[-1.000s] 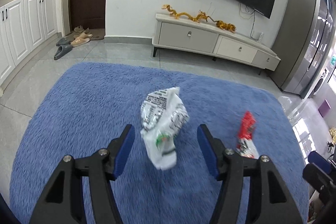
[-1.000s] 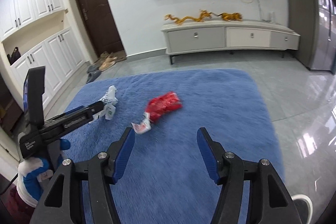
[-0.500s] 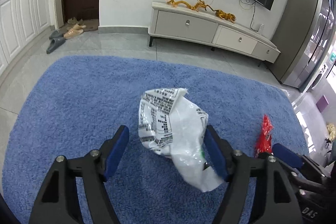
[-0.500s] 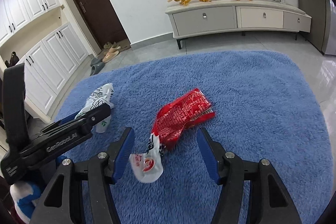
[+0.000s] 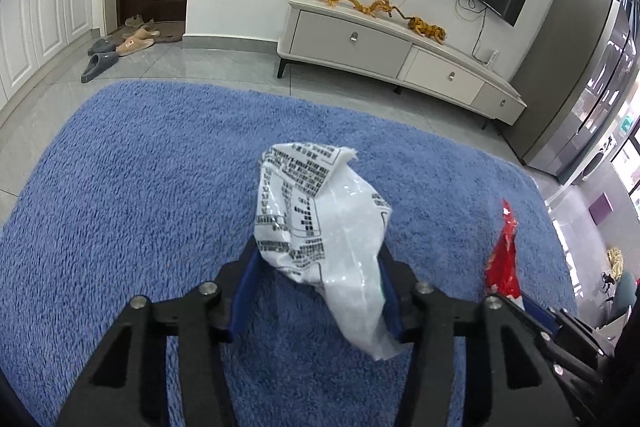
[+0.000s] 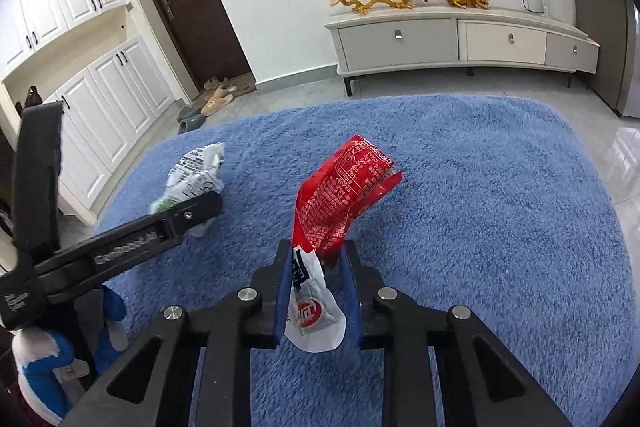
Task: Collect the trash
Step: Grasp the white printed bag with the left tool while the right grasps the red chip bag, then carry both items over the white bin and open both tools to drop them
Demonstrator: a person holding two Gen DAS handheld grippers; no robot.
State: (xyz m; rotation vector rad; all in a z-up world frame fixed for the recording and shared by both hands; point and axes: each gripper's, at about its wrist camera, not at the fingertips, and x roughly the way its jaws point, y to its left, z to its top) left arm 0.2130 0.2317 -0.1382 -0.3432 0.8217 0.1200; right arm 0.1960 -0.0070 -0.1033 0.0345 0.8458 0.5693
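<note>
Setting: a blue rug on a tiled floor, with a low TV cabinet against the far wall.

Left gripper: its jaws are closing on a crumpled white wrapper. A second ago the wrapper lay loose between wide-set fingers; now both blue pads press its sides and its printed top stands up above them.

Right gripper: its jaws are closing on a red snack bag. A second ago the bag lay well ahead on the rug; now its white tail sits pinched between the pads, and the red body leans up and toward the rug's far edge.

Position of the trash: both pieces are near the middle of the rug, the white one toward its left edge and the red one just to the right of it.

What changed: both hands came down and forward, and each went from open around nothing to clamping one piece.

Meaning for the task: both pieces seem secured, so lifting looks like the next step. No bin is visible.

Risk: thin film may slip from the pads.
</note>
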